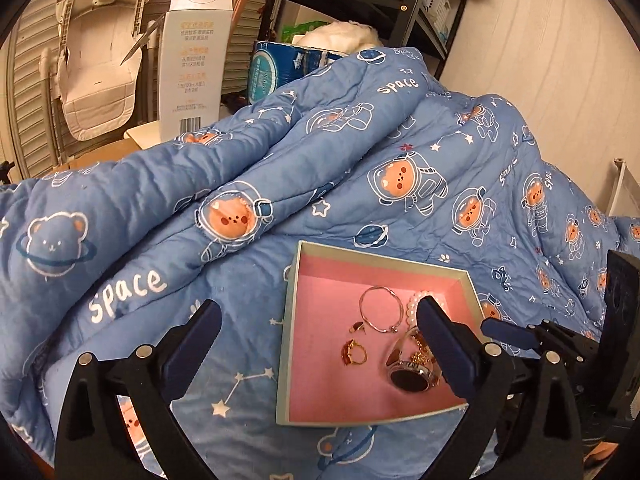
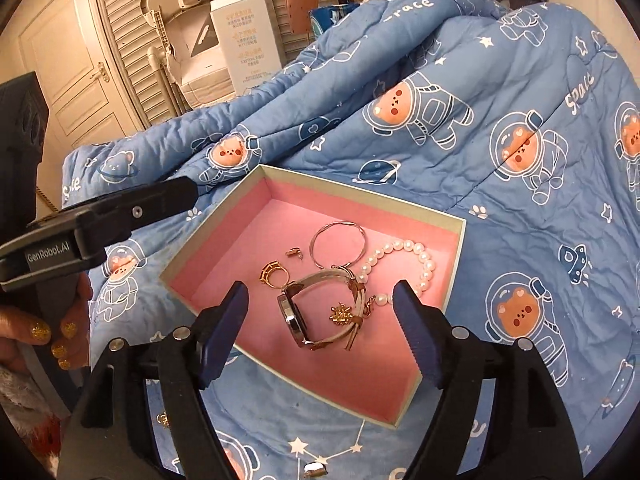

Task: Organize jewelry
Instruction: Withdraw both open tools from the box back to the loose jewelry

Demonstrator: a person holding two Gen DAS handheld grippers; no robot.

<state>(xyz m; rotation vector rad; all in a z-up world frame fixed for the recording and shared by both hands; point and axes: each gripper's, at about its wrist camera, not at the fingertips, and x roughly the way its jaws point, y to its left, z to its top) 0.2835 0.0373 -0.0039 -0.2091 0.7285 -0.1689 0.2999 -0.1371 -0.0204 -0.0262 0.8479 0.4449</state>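
Watch (image 2: 296, 312) lay on edge, strap running right — in the pink box (image 2: 256, 208) with pearls (image 2: 416, 252), bangle (image 2: 338, 244), ring (image 2: 272, 274). My left gripper (image 1: 320, 332) and right gripper (image 2: 320, 320) gaped, empty.

The box (image 2: 456, 240) lies open from above; bunched quilt (image 2: 500, 100) rises just behind it.

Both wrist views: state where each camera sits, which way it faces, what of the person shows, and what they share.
Left wrist: on the left gripper, jaws open, looking down over the blue bear-print quilt; the right gripper shows at right.
Right wrist: on the right gripper, jaws open, looking down into the box; the left gripper and a hand show at left.
Shared: pink-lined open box, silver bangle, watch.
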